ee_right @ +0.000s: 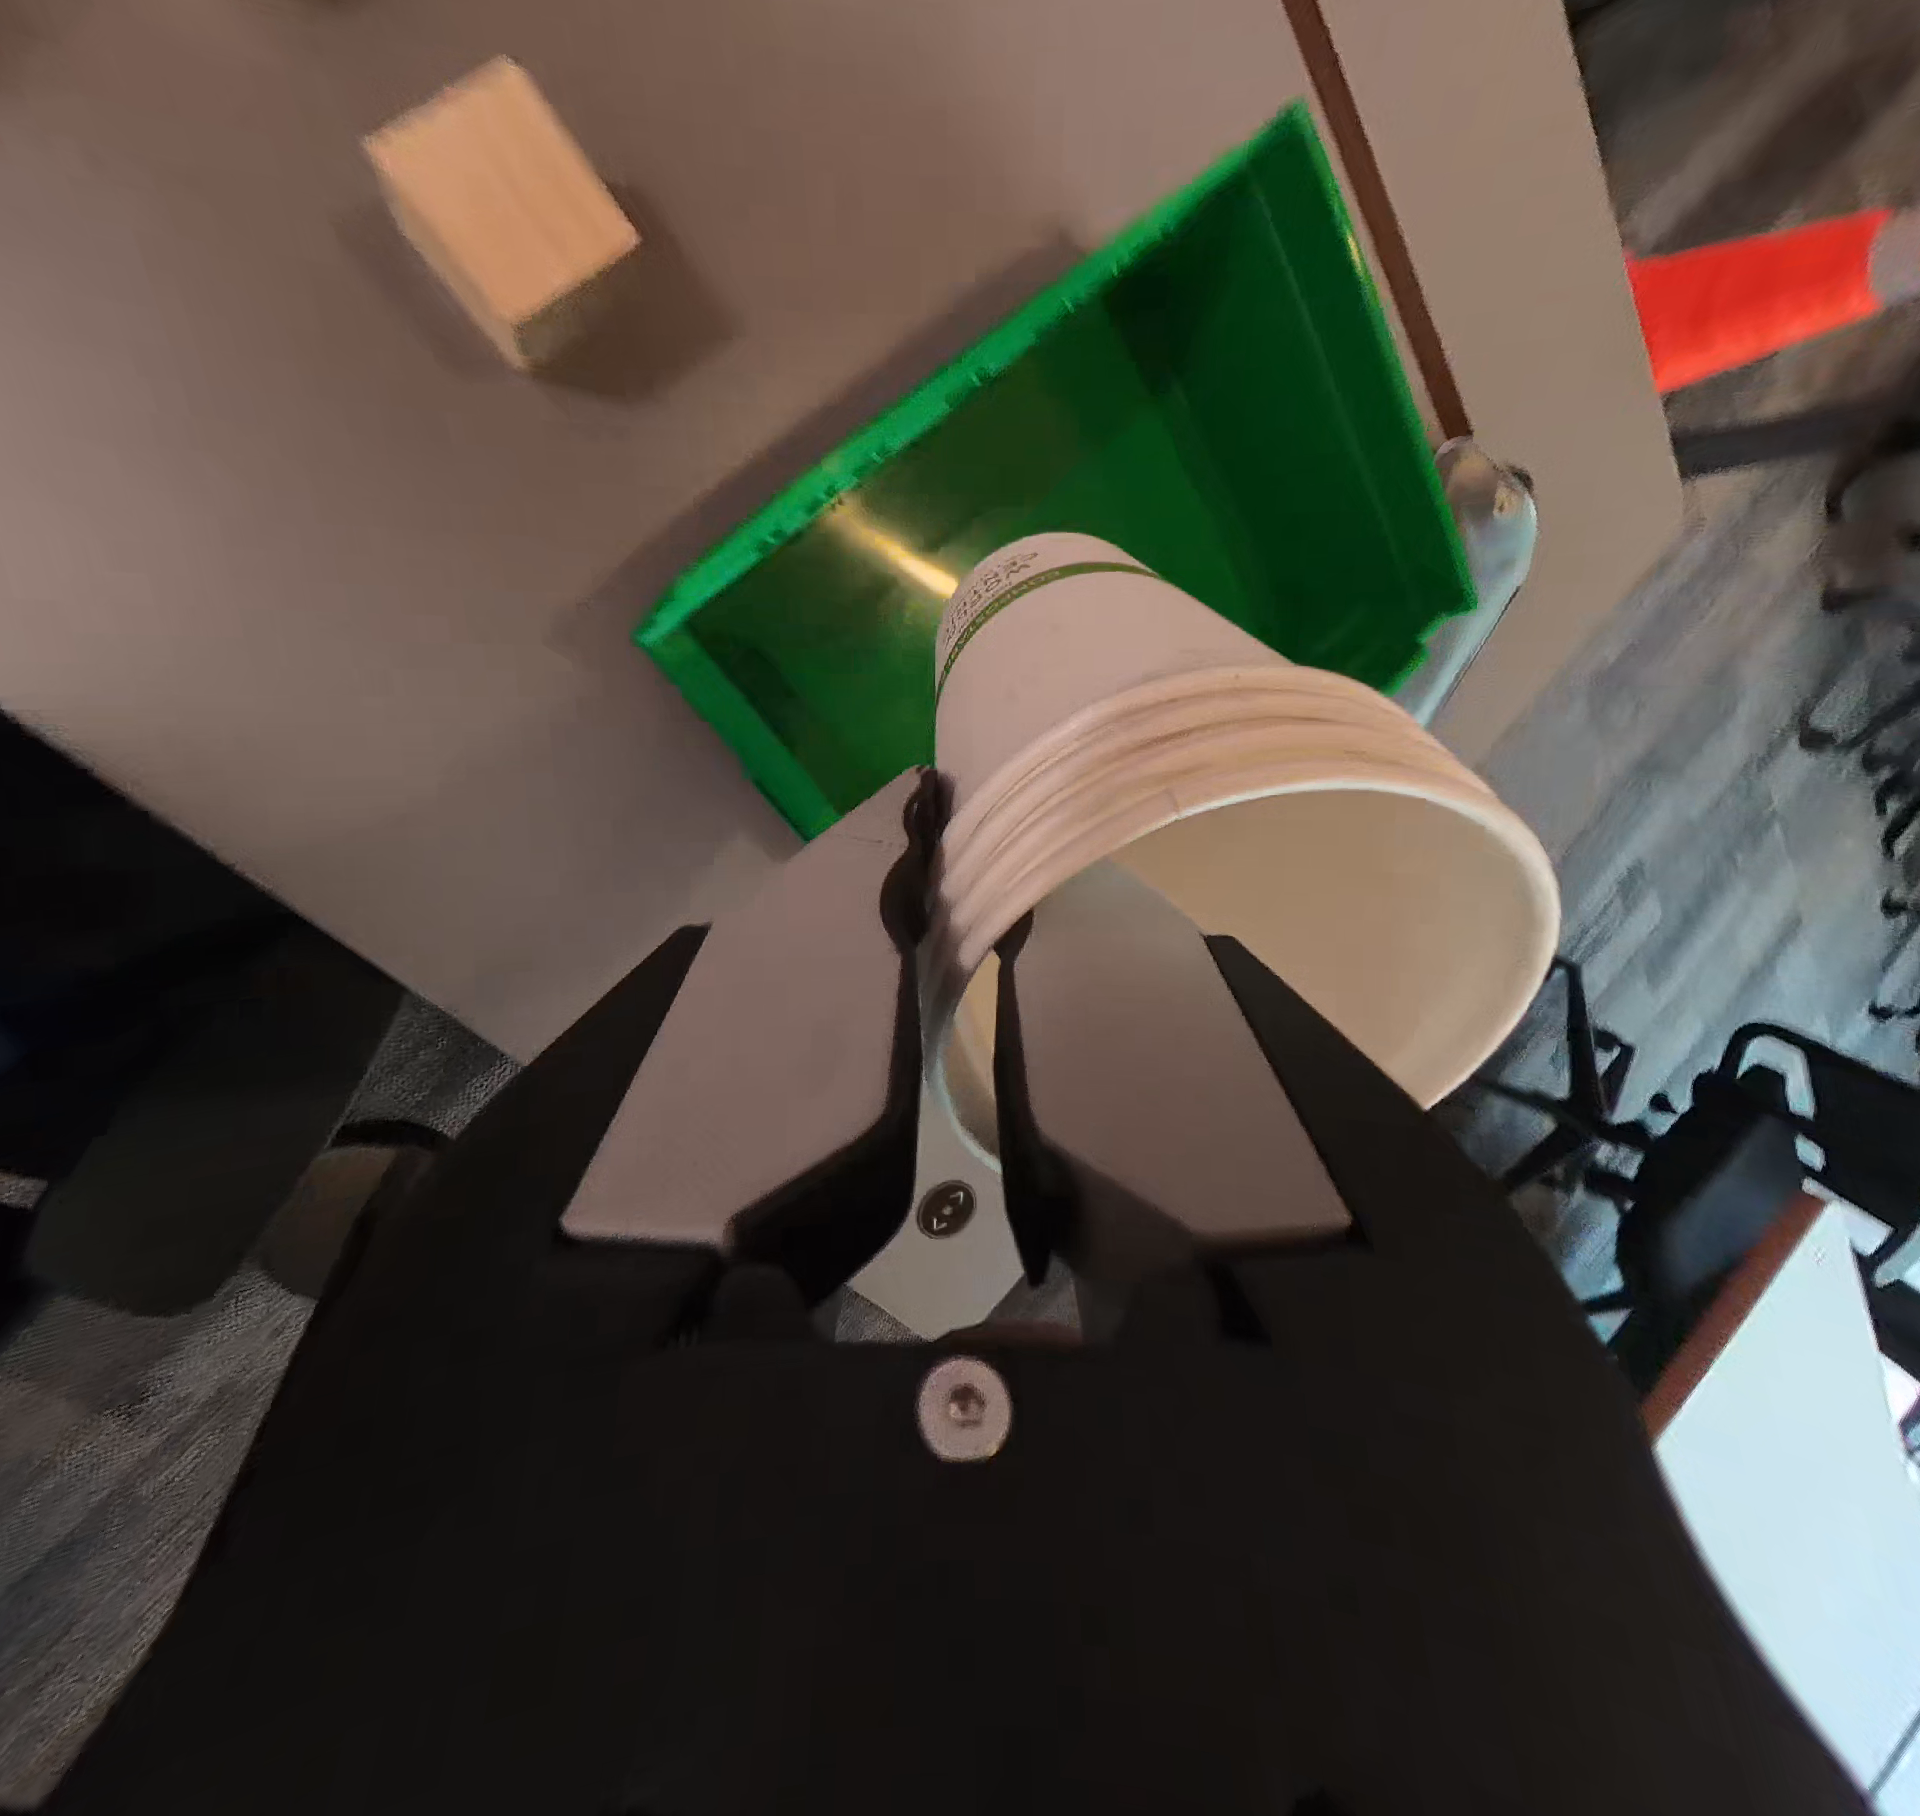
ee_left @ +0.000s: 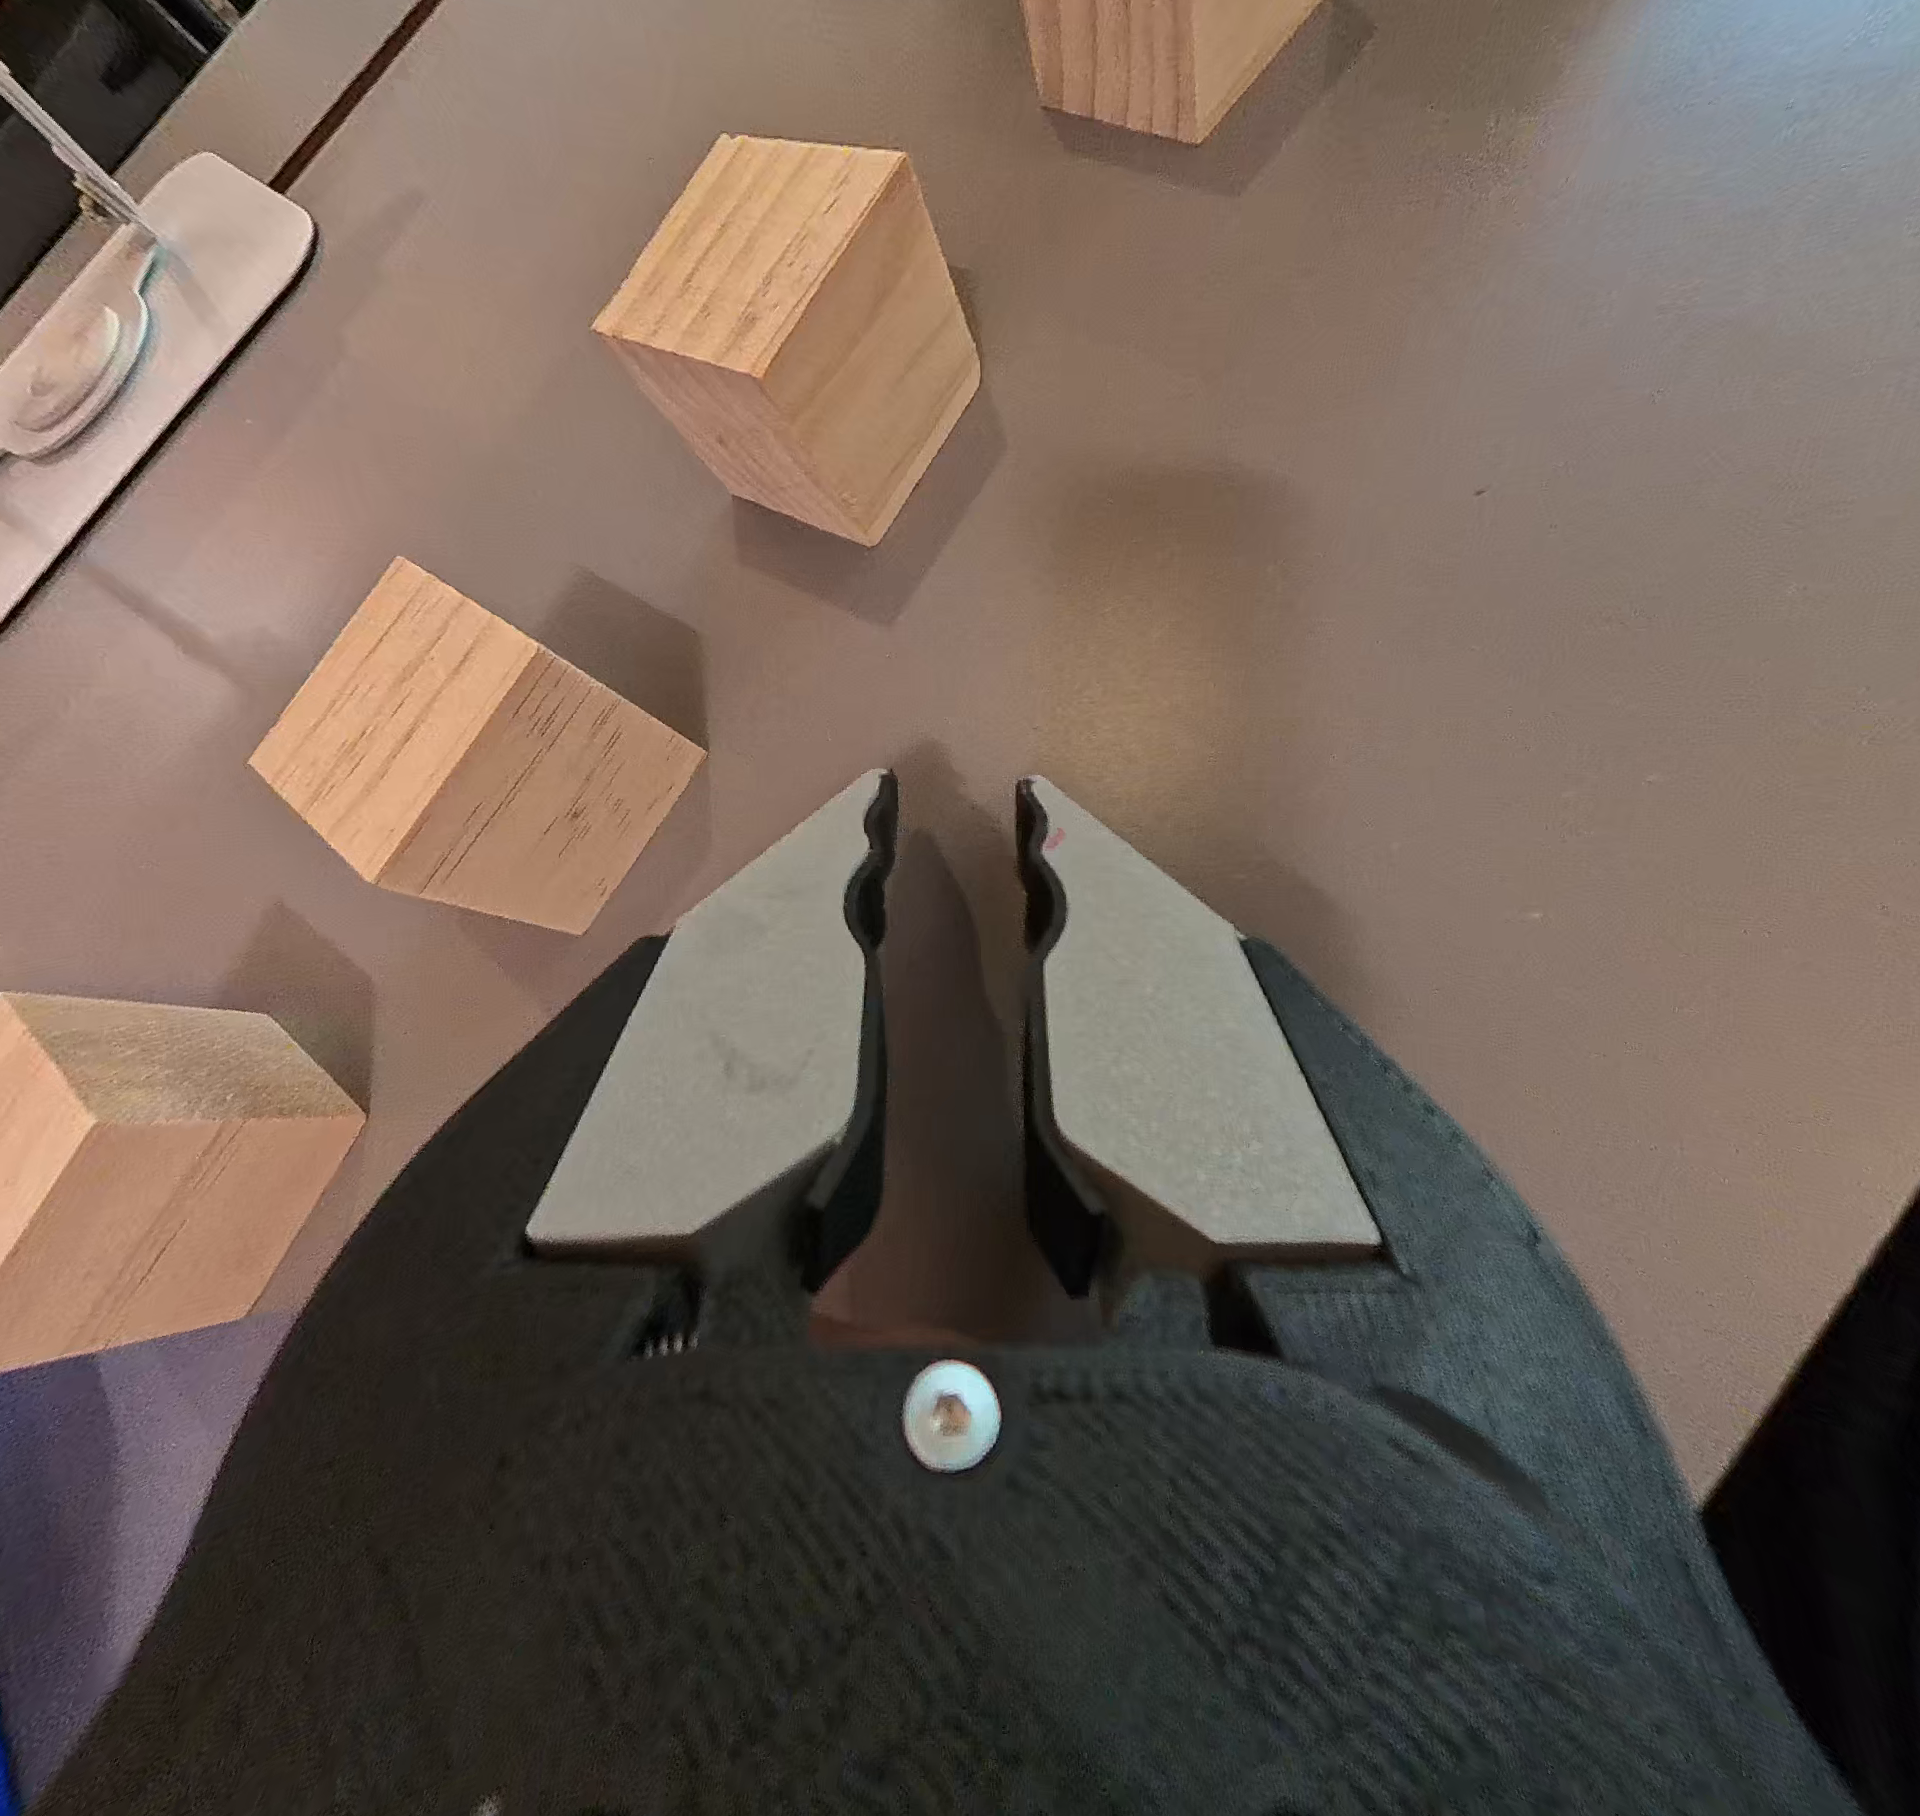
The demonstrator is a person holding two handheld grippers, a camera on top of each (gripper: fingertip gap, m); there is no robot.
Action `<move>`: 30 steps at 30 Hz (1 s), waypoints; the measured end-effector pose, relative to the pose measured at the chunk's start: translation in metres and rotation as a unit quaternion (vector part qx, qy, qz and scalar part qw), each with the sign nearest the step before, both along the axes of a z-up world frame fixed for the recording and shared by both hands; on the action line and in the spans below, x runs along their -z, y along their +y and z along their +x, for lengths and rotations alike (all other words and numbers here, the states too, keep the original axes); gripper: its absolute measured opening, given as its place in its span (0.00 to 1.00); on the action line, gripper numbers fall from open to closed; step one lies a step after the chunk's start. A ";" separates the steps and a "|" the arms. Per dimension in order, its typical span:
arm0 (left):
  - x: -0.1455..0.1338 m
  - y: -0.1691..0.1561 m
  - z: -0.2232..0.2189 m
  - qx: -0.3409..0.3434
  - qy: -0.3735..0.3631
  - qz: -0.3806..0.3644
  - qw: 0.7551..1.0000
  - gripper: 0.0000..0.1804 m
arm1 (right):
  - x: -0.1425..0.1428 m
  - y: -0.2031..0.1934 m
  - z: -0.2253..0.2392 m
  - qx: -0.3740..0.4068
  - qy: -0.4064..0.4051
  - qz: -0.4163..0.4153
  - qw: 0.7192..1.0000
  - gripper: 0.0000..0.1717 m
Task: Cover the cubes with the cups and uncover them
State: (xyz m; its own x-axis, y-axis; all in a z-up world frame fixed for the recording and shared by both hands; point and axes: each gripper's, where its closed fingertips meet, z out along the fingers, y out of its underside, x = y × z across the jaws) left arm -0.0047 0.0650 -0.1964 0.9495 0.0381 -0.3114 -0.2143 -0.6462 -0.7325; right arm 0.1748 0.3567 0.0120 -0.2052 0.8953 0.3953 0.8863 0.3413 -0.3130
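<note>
In the left wrist view several wooden cubes stand uncovered on the brown table (ee_left: 1351, 571): one at the far top (ee_left: 1164, 0), one in the middle (ee_left: 790, 332), one nearer (ee_left: 468, 738) and one at the left edge (ee_left: 145, 1164). My left gripper (ee_left: 956, 790) hovers over bare table to the right of them, its jaws a little apart with nothing between them. In the right wrist view my right gripper (ee_right: 961, 831) is shut on the rims of a nested stack of white paper cups (ee_right: 1195, 748), one finger inside the stack, one outside, held over a green bin (ee_right: 1195, 395).
The green bin sits near the table's far edge. A wooden cube (ee_right: 499, 218) stands left of it. A metal stand base (ee_left: 156, 312) lies at the table's left. The table edge (ee_left: 1766, 1299) runs down the right. Floor and chairs lie beyond.
</note>
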 end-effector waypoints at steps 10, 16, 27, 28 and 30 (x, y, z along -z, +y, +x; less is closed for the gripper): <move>0.004 0.000 0.003 0.008 -0.004 -0.014 1.000 0.08 | 0.111 0.127 -0.077 0.087 -0.113 -0.001 0.990 0.02; 0.001 0.000 0.000 0.001 -0.026 -0.003 1.000 0.12 | 0.119 0.151 -0.101 0.125 -0.107 0.043 0.985 0.20; 0.003 0.000 0.002 0.003 0.007 -0.010 1.000 0.12 | 0.041 -0.020 -0.113 -0.028 0.208 -0.098 0.973 0.31; 0.003 0.000 0.001 0.003 0.004 -0.010 1.000 0.12 | 0.044 -0.053 -0.113 -0.066 0.218 -0.136 0.964 0.33; 0.003 0.000 0.001 0.002 -0.002 -0.010 1.000 0.12 | 0.057 -0.112 -0.111 -0.129 0.218 -0.208 0.945 0.34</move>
State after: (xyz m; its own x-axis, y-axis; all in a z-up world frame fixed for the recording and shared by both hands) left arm -0.0035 0.0652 -0.1992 0.9507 0.0277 -0.3087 -0.2149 -0.6590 -0.7208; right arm 0.0638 0.2444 -0.0454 -0.3367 0.9341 0.1186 0.5455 0.2962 -0.7840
